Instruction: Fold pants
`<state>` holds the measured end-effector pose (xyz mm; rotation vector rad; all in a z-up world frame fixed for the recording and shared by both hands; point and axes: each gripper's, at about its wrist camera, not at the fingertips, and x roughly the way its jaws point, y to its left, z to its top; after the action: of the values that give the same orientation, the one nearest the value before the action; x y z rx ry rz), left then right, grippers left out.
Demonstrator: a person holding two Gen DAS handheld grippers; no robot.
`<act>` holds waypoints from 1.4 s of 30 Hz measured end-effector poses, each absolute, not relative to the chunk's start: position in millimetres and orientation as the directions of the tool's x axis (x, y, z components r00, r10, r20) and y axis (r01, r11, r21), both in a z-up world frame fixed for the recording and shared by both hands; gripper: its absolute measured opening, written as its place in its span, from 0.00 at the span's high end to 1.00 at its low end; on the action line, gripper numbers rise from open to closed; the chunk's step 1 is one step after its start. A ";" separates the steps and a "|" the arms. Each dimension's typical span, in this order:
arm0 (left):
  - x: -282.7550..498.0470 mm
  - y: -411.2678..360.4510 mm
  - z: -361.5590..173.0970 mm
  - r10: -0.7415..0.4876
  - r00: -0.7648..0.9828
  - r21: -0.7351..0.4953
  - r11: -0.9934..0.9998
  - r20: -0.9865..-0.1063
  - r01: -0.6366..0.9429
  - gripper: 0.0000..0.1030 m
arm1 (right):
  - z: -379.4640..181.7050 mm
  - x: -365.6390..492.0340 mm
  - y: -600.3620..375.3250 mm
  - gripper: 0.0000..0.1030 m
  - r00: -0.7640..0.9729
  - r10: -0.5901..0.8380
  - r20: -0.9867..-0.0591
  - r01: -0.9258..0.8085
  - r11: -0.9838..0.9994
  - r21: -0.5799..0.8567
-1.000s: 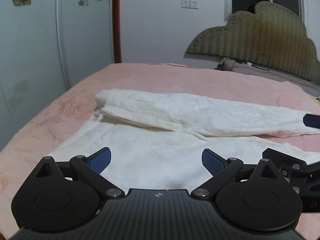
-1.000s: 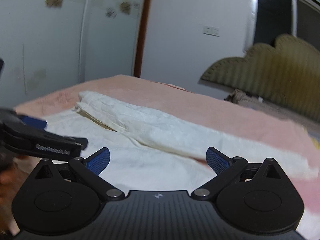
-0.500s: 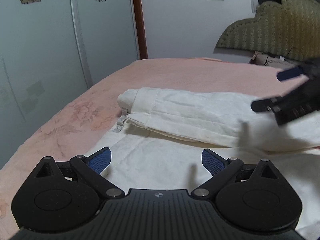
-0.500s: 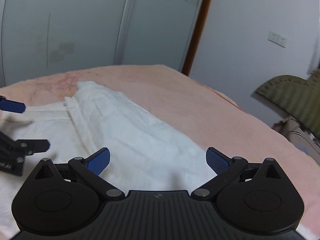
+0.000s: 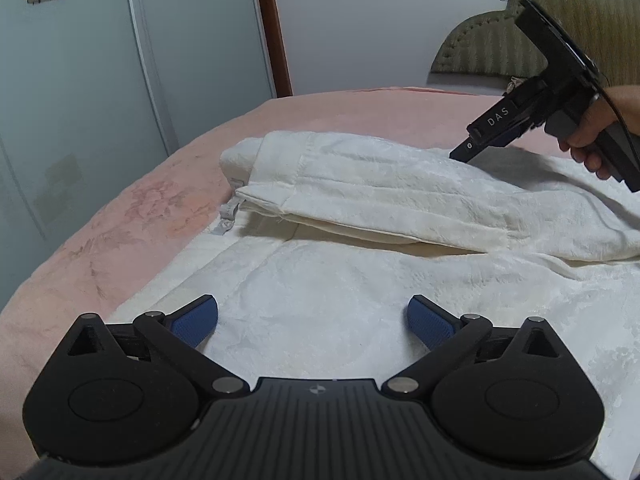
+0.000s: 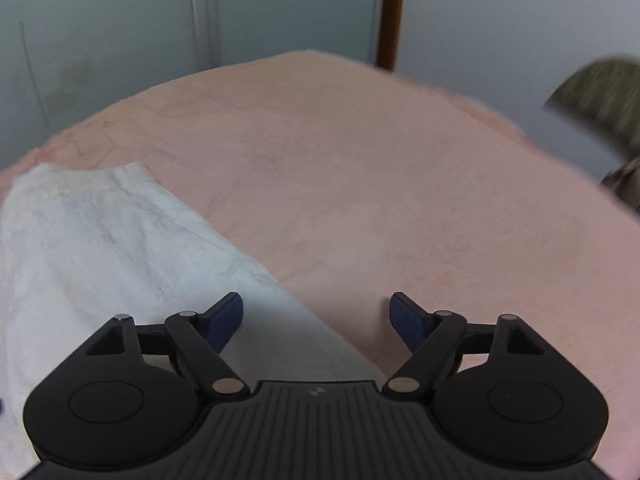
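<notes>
White pants [image 5: 360,240] lie on the pink bed, one leg folded over the other so a long fold [image 5: 380,188] runs left to right. My left gripper [image 5: 312,320] is open and empty, low over the near leg. My right gripper [image 6: 316,316] is open and empty, over the far edge of the pants [image 6: 100,248] where white cloth meets the pink cover. In the left wrist view the right gripper [image 5: 464,154] shows from the side, hand-held, its tip just above the folded leg.
The pink bed cover [image 6: 380,180] spreads wide beyond the pants. A padded olive headboard [image 5: 492,28] stands at the right. Glass wardrobe doors [image 5: 100,80] and a brown door frame [image 5: 276,28] stand behind the bed's far side.
My right gripper has swung right and forward, from above the folded leg to its far edge. My left gripper has moved closer to the waist end. Both stay open.
</notes>
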<state>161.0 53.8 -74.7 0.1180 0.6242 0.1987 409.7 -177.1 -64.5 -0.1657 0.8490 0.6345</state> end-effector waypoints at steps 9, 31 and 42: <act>164.0 58.0 -74.4 0.198 0.790 0.132 0.980 -0.580 -0.149 0.00 | -58.1 390.3 -169.7 0.81 0.456 0.520 -0.722 -0.702 0.709 0.067; 167.1 144.5 -34.0 -0.334 0.879 -0.730 0.683 -0.339 -0.021 0.01 | -41.7 117.3 -122.5 0.92 0.754 0.448 -0.480 -0.657 0.531 -0.535; 240.1 141.6 -35.0 -0.278 0.842 -0.721 0.671 -0.462 -0.174 0.88 | -56.6 115.7 -114.6 0.91 0.791 0.418 -0.447 -0.610 0.592 -0.526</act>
<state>240.1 141.6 -35.0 -0.8453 0.5838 -0.0626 115.7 -114.6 -56.6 -0.7179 0.2902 0.6075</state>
